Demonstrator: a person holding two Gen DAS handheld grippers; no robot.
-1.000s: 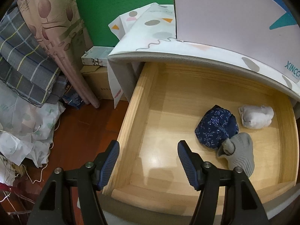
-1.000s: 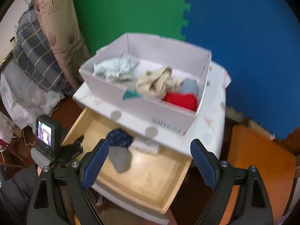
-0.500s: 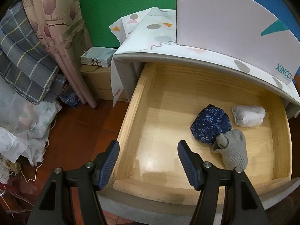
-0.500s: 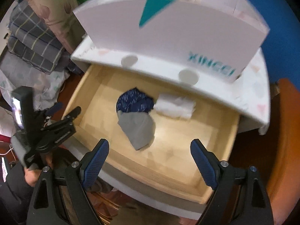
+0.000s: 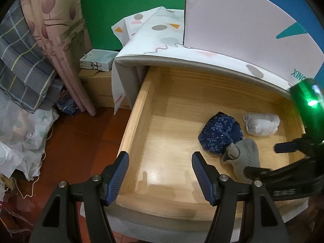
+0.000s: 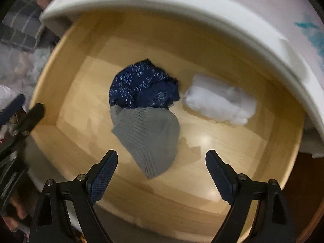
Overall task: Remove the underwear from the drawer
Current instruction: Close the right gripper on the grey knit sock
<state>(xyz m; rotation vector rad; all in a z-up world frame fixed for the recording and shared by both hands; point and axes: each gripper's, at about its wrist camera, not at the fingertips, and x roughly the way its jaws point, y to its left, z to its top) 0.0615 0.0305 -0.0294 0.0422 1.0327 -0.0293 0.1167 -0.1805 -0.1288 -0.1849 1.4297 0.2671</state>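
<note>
Underwear, the grey bundle (image 6: 147, 139) at twelve o'clock, looks soft (light), so I'd pinch its middle with my released right tongs (image 6: 161, 174).

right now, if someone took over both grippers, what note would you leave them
Left gripper: open, empty, over the front left rim of the wooden drawer.
Right gripper: open, empty, pointing down into the drawer above the grey knit piece, not touching it.
Things: the drawer is pulled out. Inside, the dark blue patterned piece lies against the grey one, and the white rolled piece sits apart, nearer the drawer's back.
Done: drawer open. Nothing picked up yet.
Left: close the fingers on a piece, likely the grey one, lift it out, then the other two.
</note>
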